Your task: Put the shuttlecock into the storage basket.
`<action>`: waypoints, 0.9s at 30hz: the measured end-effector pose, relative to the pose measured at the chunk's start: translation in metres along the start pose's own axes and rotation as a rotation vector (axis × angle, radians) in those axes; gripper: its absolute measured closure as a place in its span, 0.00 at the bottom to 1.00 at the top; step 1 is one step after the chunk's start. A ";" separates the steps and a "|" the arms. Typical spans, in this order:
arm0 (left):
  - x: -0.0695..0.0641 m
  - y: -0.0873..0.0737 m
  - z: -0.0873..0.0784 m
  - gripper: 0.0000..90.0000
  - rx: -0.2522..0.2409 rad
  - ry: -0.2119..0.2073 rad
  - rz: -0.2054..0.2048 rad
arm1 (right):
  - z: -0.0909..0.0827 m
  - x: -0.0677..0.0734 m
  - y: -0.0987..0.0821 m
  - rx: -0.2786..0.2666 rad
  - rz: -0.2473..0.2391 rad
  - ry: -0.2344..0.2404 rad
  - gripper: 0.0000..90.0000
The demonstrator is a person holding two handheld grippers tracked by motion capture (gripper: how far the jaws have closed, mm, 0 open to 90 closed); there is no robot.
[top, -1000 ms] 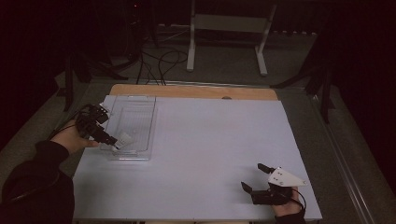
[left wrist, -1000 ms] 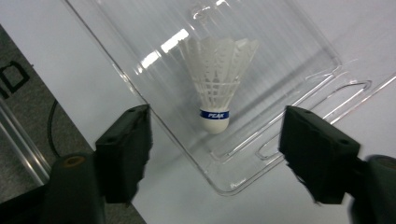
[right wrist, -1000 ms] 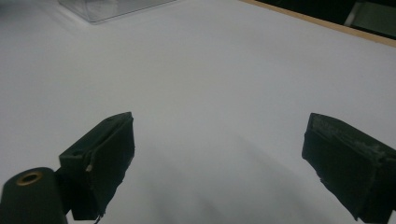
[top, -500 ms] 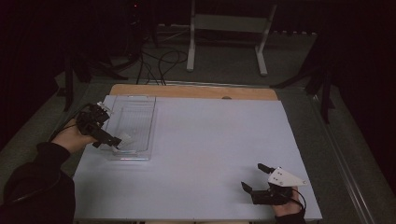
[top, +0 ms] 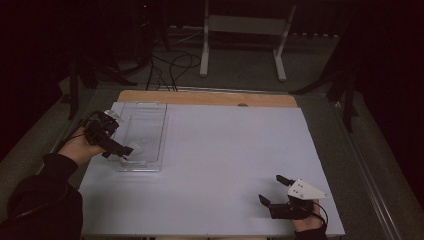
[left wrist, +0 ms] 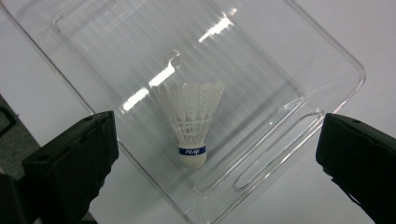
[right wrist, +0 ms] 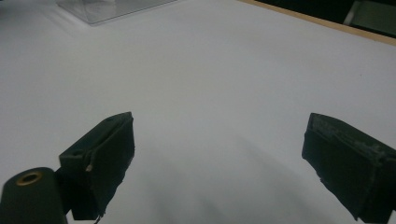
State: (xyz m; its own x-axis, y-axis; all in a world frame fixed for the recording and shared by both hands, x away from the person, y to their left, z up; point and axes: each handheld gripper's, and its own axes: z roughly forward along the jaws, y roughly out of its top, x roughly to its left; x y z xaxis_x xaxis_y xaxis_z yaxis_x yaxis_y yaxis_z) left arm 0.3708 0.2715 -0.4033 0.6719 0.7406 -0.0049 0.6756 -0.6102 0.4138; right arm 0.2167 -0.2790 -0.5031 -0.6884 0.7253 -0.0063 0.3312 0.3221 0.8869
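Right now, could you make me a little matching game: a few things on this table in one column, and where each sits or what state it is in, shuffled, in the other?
Things:
1. shuttlecock
2. clear tray
3. left tool
4. right tool

Descriptions:
A. open, low over bare white surface, near edge
B. open, above the tray's near end
C. lying inside the tray
D. on the table's left side

Pairs: 1-C, 2-D, 3-B, 4-A

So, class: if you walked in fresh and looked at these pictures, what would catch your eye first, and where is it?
First, the white shuttlecock with a blue band, lying inside the clear plastic tray at the table's left. The left gripper hangs over the tray's near end, jaws wide open and just opened, not touching the shuttlecock. The right gripper rests open at the near right of the white table.
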 end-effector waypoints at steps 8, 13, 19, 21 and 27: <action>0.000 0.002 -0.005 0.00 -0.096 -0.010 -0.032 | 0.000 0.000 0.000 0.003 -0.005 0.003 0.10; -0.002 0.002 -0.002 0.00 -0.134 -0.029 -0.046 | 0.000 0.000 0.000 -0.001 -0.004 0.004 0.10; -0.007 0.002 -0.001 0.00 -0.229 -0.063 -0.043 | 0.000 0.000 0.000 0.000 -0.005 0.004 0.10; -0.010 0.002 -0.001 0.00 -0.256 -0.068 -0.040 | 0.000 0.000 0.000 0.001 -0.005 0.005 0.10; -0.018 0.005 0.002 0.00 -0.313 -0.088 -0.008 | 0.000 0.000 -0.001 0.003 -0.005 0.003 0.10</action>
State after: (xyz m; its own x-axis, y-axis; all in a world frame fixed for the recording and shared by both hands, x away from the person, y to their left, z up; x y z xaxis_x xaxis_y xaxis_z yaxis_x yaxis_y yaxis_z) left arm 0.3628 0.2548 -0.4034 0.7000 0.7094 -0.0821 0.5638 -0.4785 0.6732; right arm 0.2166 -0.2794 -0.5036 -0.6924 0.7215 -0.0093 0.3295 0.3276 0.8855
